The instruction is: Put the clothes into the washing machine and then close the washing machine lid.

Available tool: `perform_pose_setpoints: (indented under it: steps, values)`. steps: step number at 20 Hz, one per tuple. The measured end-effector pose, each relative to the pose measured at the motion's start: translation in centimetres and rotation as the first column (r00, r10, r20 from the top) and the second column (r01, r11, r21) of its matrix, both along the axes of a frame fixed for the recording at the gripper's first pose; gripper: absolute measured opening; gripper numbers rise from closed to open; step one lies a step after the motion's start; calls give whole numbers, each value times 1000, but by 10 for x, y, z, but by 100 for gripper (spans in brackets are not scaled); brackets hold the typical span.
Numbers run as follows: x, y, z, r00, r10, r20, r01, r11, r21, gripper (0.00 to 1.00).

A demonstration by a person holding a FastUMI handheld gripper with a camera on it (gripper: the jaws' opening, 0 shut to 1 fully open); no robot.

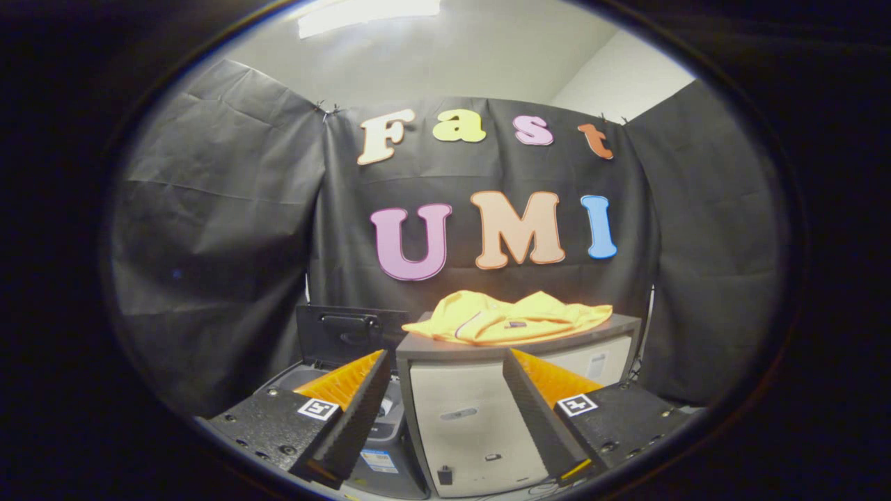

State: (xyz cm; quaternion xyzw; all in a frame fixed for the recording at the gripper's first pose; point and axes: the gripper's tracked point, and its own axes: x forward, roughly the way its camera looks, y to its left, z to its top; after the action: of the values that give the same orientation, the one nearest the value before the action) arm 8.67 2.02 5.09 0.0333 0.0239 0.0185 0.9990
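- Washing machine (362,445): stands low, beyond the left finger, immediately beside the cabinet's left side. Its lid (346,335) is raised, standing upright at the rear against the booth wall, handle facing forward. The tub opening below is partly hidden by the left finger.
- Gripper (443,417): fingers are spread wide apart with nothing between them; they hold nothing. The cabinet front shows in the gap.
- Cabinet (465,417): a pale unit with a dark top slab, directly ahead of the fingers, taller than the washing machine.
- Yellow garment (507,318): lies crumpled on the cabinet top, beyond and above the fingers, slightly toward the right finger. Its long axis runs side to side across the line of approach. It is bright yellow, with a small dark tag and darker trim near the middle; folds stand up in two soft humps.
- Judgement: the task has not begun; the garment is untouched. The coming move calls for lifting the fingers up and forward to a raised fold, then carrying the garment down and left to the open tub.
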Motion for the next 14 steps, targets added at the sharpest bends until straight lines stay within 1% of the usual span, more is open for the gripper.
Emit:
perform_pose_setpoints:
  steps: [3,5,10,12,14]
  values:
    - [35,-11,26,1000,-7,-2,7,1000,18,98]
    - [60,-21,32,999,-15,-37,16,1000,17,98]
    - [124,-63,44,990,-98,-105,100,995,11,98]
    - [150,-85,39,978,-154,-143,156,988,5,98]
    - [173,-101,20,959,-192,-208,195,981,-6,96]
